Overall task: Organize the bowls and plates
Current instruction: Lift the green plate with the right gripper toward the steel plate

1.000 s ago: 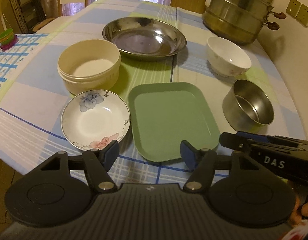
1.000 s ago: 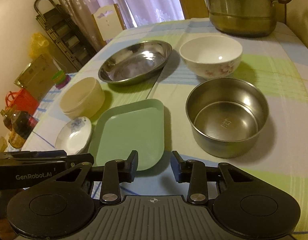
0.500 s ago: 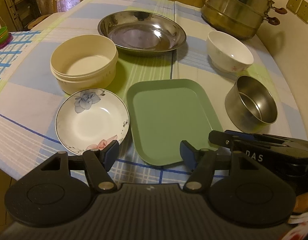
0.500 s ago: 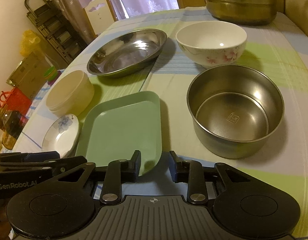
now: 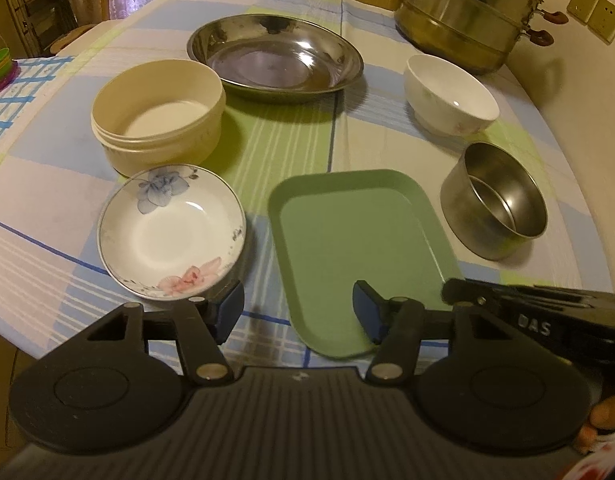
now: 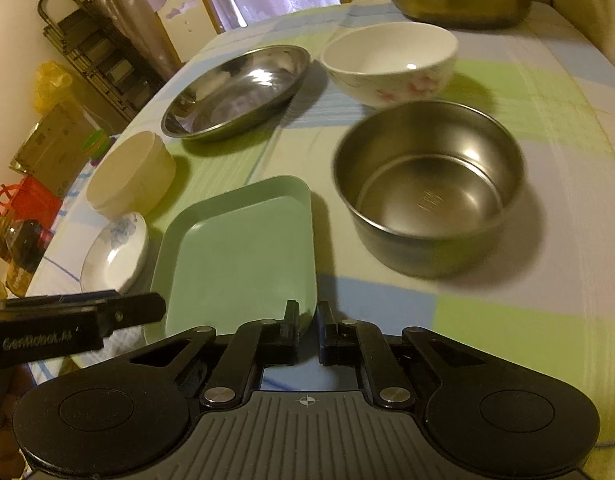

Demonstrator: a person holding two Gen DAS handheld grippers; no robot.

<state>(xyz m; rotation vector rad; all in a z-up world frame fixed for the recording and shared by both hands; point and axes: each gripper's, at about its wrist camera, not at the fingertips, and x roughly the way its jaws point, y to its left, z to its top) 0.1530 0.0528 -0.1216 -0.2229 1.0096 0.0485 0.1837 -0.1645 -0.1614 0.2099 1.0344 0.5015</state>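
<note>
A green rectangular plate (image 5: 359, 256) lies at the table's front middle, also in the right wrist view (image 6: 239, 252). A floral saucer (image 5: 171, 236) sits left of it, a cream round bowl (image 5: 157, 114) behind that. A steel dish (image 5: 275, 62) is at the back. A white floral bowl (image 6: 389, 62) and a steel bowl (image 6: 427, 184) stand on the right. My left gripper (image 5: 298, 312) is open, hovering over the plate's near left edge. My right gripper (image 6: 307, 328) is nearly shut at the plate's near right corner, a narrow gap between its fingers, holding nothing.
A large steel steamer pot (image 5: 467, 20) stands at the back right by the wall. The table's front edge (image 5: 35, 320) is close below my grippers. A chair (image 6: 187, 20) and a rack (image 6: 91, 56) stand beyond the far left side.
My right gripper has closed from open to a narrow gap and moved forward toward the steel bowl. My left gripper has shifted slightly left and stays open.
</note>
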